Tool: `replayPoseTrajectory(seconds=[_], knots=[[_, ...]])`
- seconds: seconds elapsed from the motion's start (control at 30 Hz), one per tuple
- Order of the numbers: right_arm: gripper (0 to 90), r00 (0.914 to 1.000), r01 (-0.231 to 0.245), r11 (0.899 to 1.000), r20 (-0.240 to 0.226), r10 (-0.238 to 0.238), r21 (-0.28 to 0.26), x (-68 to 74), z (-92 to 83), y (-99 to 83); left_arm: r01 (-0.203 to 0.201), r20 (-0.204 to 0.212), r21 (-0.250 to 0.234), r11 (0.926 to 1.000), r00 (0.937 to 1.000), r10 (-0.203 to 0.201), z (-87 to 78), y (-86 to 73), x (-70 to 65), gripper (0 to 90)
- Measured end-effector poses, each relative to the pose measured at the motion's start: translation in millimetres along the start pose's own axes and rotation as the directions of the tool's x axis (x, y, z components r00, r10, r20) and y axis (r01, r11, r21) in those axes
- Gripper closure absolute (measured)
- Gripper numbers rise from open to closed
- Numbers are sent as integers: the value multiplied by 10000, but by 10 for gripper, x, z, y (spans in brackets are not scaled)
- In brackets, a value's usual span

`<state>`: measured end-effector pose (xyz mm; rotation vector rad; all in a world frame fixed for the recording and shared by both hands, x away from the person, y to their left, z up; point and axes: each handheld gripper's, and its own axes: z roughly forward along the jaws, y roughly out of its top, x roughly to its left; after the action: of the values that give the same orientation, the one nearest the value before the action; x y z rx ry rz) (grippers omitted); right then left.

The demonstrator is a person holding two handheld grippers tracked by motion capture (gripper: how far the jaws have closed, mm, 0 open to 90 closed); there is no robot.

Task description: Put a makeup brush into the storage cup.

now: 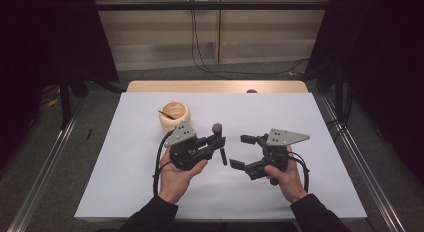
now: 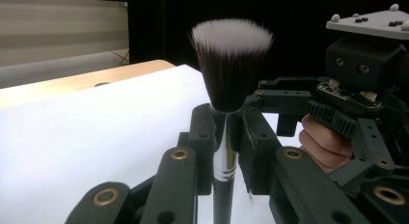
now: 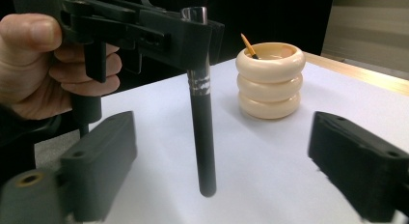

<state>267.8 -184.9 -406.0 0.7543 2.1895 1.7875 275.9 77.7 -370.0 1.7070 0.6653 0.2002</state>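
High view, brush [image 1: 220, 142] mid-sheet, edges far

- a table [image 1: 150, 86] of light wood stood on the grey floor [image 1: 107, 117], its far edge bare.
- a white sheet [image 1: 280, 117] covered nearly all of the top, reaching to the near edge.
- a cream holder [image 1: 174, 117], shaped like three stacked rings, stood upright on the sheet, left of the middle and toward the far side.
- a thin orange-tipped stick [image 3: 248, 45] leaned inside the holder.
- a small dark round mark [image 1: 252, 91] sat on the wood strip at the far edge; what it was could not be told.
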Motion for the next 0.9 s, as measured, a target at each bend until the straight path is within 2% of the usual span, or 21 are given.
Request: replayPoseTrajectory(seconds=[0.1,0.23,0.3,0.43,0.5,0.73,0.9], knots=[[80,9996,-156,9998,246,158,-91,-24,-37,-4,14,-45,10,10000,10000,-14,-18,10,6,777],[79,9979,28,10000,643,-29,5,-43,-71,-20,-12,-86,-32,10000,10000,11,-47,28,29,777],[80,9915,186,9998,1289,-200,121,-41,-74,-34,-16,-135,-37,10000,9999,16,-57,23,40,778],[50,9840,229,9997,1766,-234,46,-60,-106,-67,-83,-243,26,10000,9997,84,-78,19,61,777],[34,9811,177,9998,1927,-166,-39,-58,-128,-72,39,-332,-38,10000,9994,-40,-93,18,63,777],[8,9724,347,9992,2316,-287,-219,-47,-191,-83,-85,-550,153,9998,9984,93,-193,55,145,777],[6,9682,305,9993,2490,-246,-201,-70,-231,-115,45,-605,-37,10000,9982,-47,-251,96,202,777]])
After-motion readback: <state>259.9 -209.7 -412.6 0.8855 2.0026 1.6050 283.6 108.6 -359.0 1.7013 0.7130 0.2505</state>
